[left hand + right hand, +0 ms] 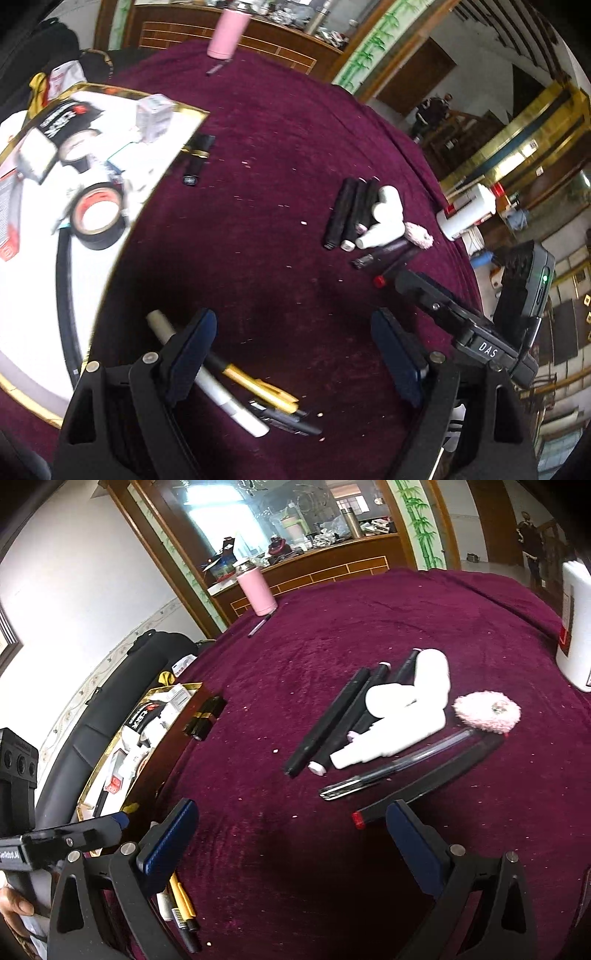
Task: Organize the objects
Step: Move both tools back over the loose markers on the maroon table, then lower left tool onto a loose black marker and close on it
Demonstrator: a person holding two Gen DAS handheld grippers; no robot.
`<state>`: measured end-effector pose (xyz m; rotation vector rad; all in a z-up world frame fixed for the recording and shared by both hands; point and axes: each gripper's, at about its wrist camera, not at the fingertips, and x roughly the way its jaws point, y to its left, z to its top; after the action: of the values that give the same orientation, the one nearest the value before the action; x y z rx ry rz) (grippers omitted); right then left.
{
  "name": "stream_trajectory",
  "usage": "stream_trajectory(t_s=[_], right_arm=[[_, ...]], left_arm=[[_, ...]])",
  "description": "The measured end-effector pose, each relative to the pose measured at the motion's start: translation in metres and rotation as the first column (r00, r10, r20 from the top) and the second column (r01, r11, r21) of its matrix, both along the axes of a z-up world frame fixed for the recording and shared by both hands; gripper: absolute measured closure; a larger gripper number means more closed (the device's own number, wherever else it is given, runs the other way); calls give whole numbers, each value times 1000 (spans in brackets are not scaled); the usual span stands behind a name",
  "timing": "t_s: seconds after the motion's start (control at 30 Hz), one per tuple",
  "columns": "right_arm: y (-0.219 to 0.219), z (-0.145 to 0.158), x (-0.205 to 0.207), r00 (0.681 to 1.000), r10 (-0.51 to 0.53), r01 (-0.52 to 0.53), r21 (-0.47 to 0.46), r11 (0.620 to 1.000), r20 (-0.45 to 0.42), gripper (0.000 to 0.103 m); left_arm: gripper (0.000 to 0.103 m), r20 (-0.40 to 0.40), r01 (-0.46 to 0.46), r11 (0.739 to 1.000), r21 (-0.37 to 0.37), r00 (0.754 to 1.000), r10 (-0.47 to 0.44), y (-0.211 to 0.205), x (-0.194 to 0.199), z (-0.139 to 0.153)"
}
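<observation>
Your L gripper: jaws apart, nothing btwn. R gripper: jaws apart, empty too. L view only: tape rolls on white tray, tray's full top. R view only: pink puff clear, white bottle close. Black markers mid-cloth, side by side, long axis diagonal, near ends toward you. Pens lie by your L finger.

White "DAS" on black body of right gripper; other labels too blurred.
</observation>
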<state>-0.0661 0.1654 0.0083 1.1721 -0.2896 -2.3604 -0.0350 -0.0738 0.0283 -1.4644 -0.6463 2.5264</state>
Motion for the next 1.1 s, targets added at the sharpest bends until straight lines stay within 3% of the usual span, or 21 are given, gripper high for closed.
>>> stream_trajectory(t_s=[0.6,0.97,1.1], right_arm=[[31,-3,-14,997,-81,81,-4,997,14,0],[63,-7,-21,982,-186,186,19,982,25,0],[71,-5,-20,972,-235,235,51,971,4,0]], left_arm=[[18,13,136,990,-48,991,-136,60,-42,-6],[18,-3,157,980,-121,987,-158,77,-76,-18],[18,2,120,981,-152,993,-121,72,-96,-25]])
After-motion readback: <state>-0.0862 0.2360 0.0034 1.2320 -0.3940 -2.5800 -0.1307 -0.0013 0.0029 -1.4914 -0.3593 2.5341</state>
